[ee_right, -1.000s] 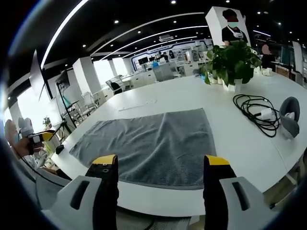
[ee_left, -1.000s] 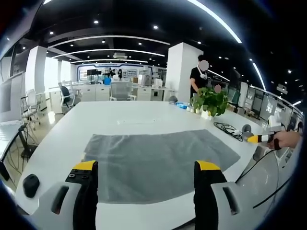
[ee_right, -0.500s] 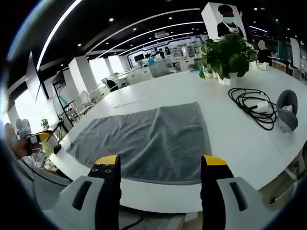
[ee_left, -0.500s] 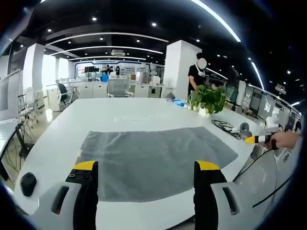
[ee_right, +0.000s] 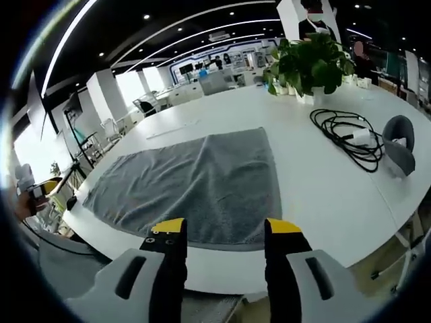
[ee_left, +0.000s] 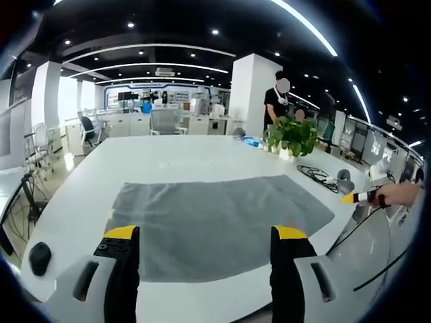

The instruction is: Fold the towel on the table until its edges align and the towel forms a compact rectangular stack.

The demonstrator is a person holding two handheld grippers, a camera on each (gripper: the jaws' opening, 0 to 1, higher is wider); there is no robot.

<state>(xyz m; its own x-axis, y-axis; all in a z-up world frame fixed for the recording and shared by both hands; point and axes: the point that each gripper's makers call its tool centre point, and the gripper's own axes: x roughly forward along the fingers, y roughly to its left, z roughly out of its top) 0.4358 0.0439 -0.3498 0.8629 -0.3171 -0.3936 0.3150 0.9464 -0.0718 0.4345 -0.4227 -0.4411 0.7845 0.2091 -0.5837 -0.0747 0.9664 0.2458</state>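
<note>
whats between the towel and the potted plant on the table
Bare white table lies between the grey towel and the potted plant in the right gripper view; the black cable sits off to one side.

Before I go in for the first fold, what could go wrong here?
The towel lies flat near the table edge, so a sloppy pinch could drag it off. The black cable lies right of the towel and could snag the right gripper. Both grippers are open; the left gripper might pinch unevenly.
</note>
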